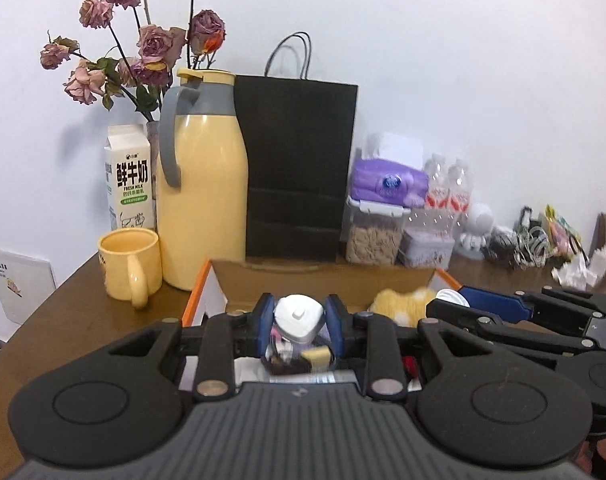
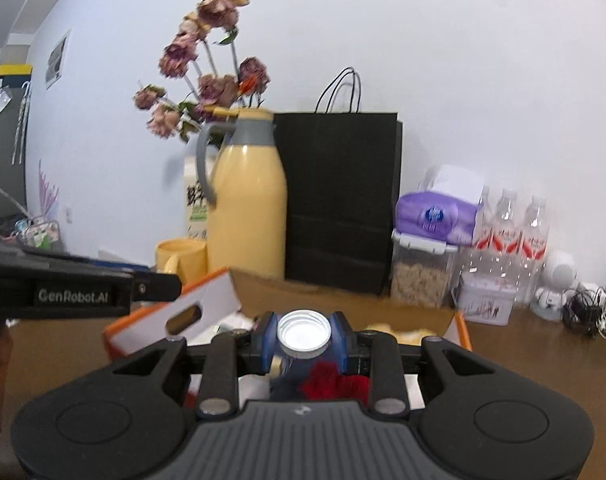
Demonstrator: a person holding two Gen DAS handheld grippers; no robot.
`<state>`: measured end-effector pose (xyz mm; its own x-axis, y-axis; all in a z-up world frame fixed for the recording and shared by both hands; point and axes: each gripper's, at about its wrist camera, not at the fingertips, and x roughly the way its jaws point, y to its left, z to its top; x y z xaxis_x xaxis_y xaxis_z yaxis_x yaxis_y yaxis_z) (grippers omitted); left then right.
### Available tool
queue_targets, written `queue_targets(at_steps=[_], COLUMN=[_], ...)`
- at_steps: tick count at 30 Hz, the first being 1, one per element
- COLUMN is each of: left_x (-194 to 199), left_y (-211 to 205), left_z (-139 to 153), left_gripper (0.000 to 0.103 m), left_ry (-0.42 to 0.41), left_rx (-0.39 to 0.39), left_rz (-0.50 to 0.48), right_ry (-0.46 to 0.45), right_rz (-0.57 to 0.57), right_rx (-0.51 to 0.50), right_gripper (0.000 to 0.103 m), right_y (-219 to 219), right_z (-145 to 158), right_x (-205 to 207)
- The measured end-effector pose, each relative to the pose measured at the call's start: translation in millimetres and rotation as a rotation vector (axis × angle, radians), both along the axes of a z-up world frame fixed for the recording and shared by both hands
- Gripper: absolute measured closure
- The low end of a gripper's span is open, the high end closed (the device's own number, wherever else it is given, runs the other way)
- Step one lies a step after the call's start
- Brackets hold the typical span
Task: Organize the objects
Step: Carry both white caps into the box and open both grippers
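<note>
The left gripper (image 1: 299, 322) has its blue fingers (image 1: 266, 316) closed on a small clear bottle with a white flip cap (image 1: 297, 318), gripping it just below the cap, and the bottle hangs over the open cardboard box (image 1: 327, 278) that sits on the brown worktop (image 1: 83, 320). The right gripper (image 2: 303, 338) likewise has its fingers (image 2: 267, 338) pressed against a clear jar with a white screw lid (image 2: 303, 330), seen from above, with something red (image 2: 335, 382) blurred beneath it inside the same box. Both sets of fingers are narrowly parted, only as wide as what they hold. In the left wrist view the right gripper reaches in from the right edge, just beside a yellow fluffy thing (image 1: 403, 300) lying in the box. The box has orange-edged white flaps (image 2: 175, 320) and stands near the middle of the worktop. Along the back edge against the white wall stand, from the left corner, a milk carton (image 1: 127, 178), dried roses (image 1: 143, 48), a yellow thermos jug (image 1: 203, 176) with a yellow mug (image 1: 129, 266) in front of it, a black paper bag (image 1: 299, 168), a lidded container of cereal (image 1: 373, 236) topped by a purple tissue pack (image 1: 389, 184), water bottles (image 2: 511, 224), and a small white figure (image 1: 479, 228) beside tangled cables (image 1: 531, 240).
</note>
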<state>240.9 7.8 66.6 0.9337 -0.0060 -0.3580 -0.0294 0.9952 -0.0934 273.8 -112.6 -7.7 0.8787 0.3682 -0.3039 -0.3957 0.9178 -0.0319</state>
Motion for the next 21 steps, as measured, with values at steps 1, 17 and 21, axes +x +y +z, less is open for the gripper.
queue_targets(at_steps=[1,17,21], left_x=[5,75,73], left_y=[2,5,4], left_z=[1,-41,-42], left_gripper=[0.074,0.072,0.037], left_ry=[-0.001,0.119,0.103], left_rx=[-0.013,0.001,0.038], left_rz=[0.009,0.036,0.061], right_ry=[0.000,0.141,0.171], right_rz=[-0.005,-0.050,-0.042], right_rx=[0.007,0.029,0.043], right_gripper=[0.076,0.076,0.072], right_y=[0,-14,-18], right_z=[2,-34,-39], right_x=[6,74,77])
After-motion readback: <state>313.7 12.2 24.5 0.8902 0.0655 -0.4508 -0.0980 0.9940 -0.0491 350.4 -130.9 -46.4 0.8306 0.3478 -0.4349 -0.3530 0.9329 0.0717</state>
